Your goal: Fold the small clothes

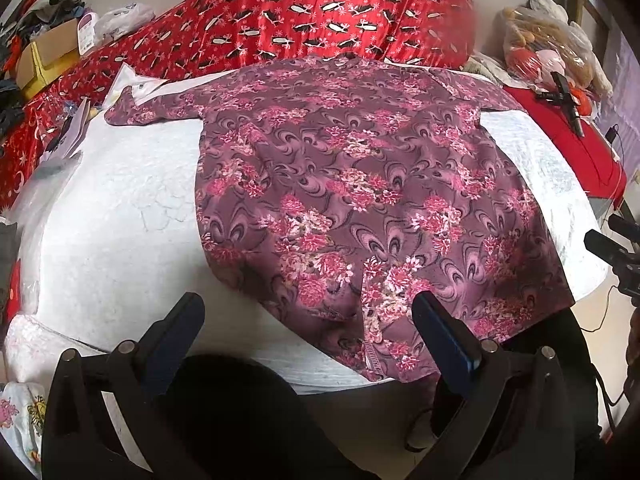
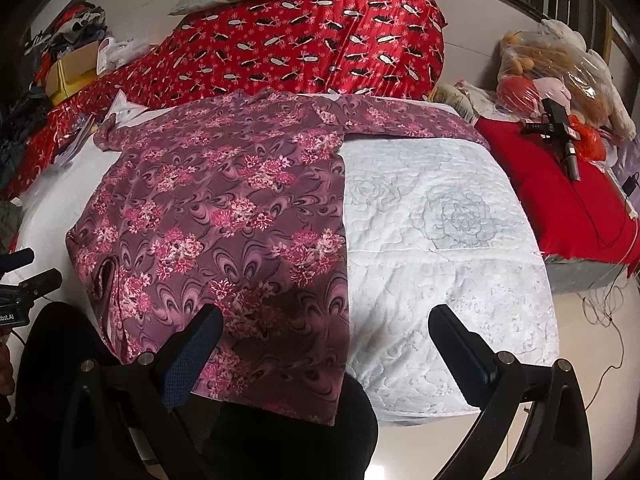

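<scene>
One garment is on the bed: a purple floral shirt [image 1: 360,200] [image 2: 224,216], spread flat on the white quilted bed cover [image 1: 120,216] [image 2: 440,232]. Its long axis runs from the near edge of the bed to the far side — hem toward the cameras and hanging a little over the near edge, collar pointing away toward the red patterned quilt [image 1: 340,12] [image 2: 312,40]. Two sleeves show, one stretched out to each side near the collar; the left sleeve [image 1: 152,108] ends close to some papers [image 1: 68,128] at the bed's left edge, the right sleeve [image 2: 412,120] reaches toward the red cushion [image 1: 568,152] [image 2: 560,200].

Two grippers are in view, both held above the near edge. The left gripper [image 1: 308,312] has its jaws spread wide and holds nothing; its right finger sits over the shirt's hem, its left finger over bare white cover. The right gripper [image 2: 326,324] is likewise wide apart and empty — its left finger over the shirt's right side edge, its right finger over the cover. Whether either touches the cloth cannot be told.

Further out: one rolled red patterned quilt along the far side, one red cushion at the right with a black device [image 2: 560,136] on it, one clear bag of soft toys [image 1: 548,44] [image 2: 560,68] behind that, and a cardboard box [image 1: 44,56] among piled clothes at the far left.
</scene>
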Demonstrator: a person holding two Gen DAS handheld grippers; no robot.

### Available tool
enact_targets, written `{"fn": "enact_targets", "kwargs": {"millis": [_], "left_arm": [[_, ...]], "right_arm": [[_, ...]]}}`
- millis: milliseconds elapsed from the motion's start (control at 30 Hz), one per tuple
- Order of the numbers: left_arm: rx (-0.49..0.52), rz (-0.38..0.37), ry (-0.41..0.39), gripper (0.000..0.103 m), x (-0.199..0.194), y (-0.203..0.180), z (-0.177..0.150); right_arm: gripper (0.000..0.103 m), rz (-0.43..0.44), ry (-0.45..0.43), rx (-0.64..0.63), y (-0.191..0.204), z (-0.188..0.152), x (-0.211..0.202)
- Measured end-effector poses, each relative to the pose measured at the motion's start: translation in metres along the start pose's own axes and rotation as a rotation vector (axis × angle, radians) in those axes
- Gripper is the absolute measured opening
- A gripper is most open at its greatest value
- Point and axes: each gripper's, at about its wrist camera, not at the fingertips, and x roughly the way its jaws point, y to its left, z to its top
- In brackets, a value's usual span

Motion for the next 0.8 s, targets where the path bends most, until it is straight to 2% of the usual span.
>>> {"fn": "enact_targets", "kwargs": {"millis": [600, 700, 800], "left_arm": [[-0.020, 0.009, 0.033, 0.103, 0.008, 0.009, 0.004], [-0.092, 0.033, 0.055, 0.103, 0.013, 0.032, 0.013], [-0.179, 0.024, 0.108, 0.103, 0.024, 0.055, 0.020]], "right_arm": [[0.102, 0.005, 0.018, 0.002, 0.001, -0.002, 0.005], [0.102, 0.014, 0.058, 0.031, -0.006, -0.005, 0.014], [0.102, 0.024, 0.105, 0.075, -0.016, -0.010, 0.026]]}}
